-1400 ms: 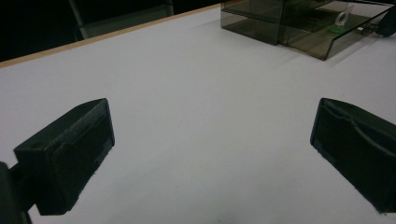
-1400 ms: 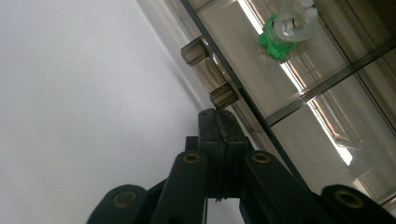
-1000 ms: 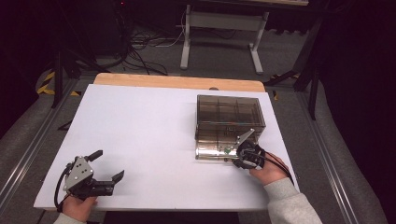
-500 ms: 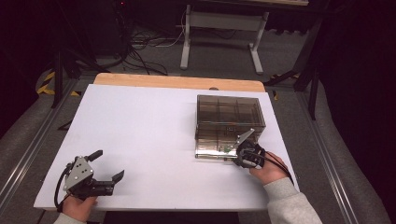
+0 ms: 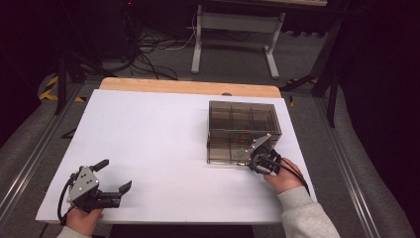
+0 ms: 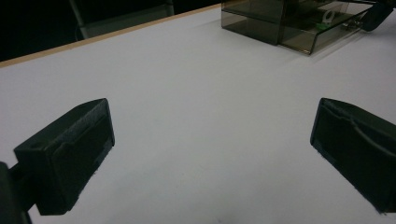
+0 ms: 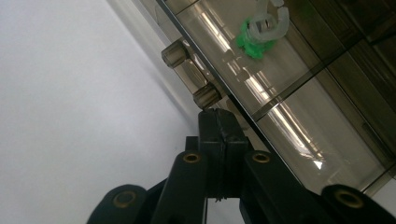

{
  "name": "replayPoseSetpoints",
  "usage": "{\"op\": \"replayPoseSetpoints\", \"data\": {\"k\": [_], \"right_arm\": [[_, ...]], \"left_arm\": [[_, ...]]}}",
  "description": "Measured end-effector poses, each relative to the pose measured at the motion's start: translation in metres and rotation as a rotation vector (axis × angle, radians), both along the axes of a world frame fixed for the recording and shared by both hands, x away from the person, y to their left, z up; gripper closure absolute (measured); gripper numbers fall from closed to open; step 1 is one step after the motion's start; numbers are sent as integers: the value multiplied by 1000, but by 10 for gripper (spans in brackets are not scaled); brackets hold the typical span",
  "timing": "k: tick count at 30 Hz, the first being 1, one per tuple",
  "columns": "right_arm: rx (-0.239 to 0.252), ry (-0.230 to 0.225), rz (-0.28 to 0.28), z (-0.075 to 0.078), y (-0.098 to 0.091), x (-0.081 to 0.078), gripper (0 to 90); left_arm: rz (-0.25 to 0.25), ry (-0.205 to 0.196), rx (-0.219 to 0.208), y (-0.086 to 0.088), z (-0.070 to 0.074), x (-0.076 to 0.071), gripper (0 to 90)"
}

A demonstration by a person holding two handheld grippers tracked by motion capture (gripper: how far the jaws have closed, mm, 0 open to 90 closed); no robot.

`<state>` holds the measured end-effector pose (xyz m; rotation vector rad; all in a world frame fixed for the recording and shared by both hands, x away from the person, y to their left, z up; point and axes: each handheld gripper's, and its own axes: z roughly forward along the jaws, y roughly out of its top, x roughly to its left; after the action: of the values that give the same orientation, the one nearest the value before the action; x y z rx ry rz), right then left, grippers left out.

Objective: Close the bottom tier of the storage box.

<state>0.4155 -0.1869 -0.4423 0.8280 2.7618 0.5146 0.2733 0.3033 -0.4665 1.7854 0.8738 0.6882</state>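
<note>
A smoky see-through compartment box (image 5: 242, 129) stands on the right half of the white table (image 5: 158, 134). My right gripper (image 5: 249, 157) is shut, its tips against the box's near edge. In the right gripper view the shut jaws (image 7: 218, 120) meet just below two small knobs (image 7: 191, 77) on the box's edge (image 7: 289, 84). A small white and green piece (image 7: 260, 31) lies inside behind the wall. Whether the pads pinch the box's lip is hidden. My left gripper (image 5: 113, 176) rests open at the near left corner, nothing between its pads (image 6: 84, 140). The box (image 6: 280, 23) stands far off ahead of it.
A wooden strip (image 5: 188, 87) runs along the table's far edge. Beyond it stand a grey desk frame (image 5: 233, 44) and loose cables (image 5: 148, 49) on the floor. Metal rails (image 5: 29, 158) flank the table on both sides.
</note>
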Motion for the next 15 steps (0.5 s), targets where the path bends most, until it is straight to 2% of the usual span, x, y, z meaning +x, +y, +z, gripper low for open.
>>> {"op": "replayPoseSetpoints", "data": {"k": [15], "right_arm": [[29,-56,-57,-3,-1,7,900]], "left_arm": [[-1,0,-1,0,0,0,7]]}}
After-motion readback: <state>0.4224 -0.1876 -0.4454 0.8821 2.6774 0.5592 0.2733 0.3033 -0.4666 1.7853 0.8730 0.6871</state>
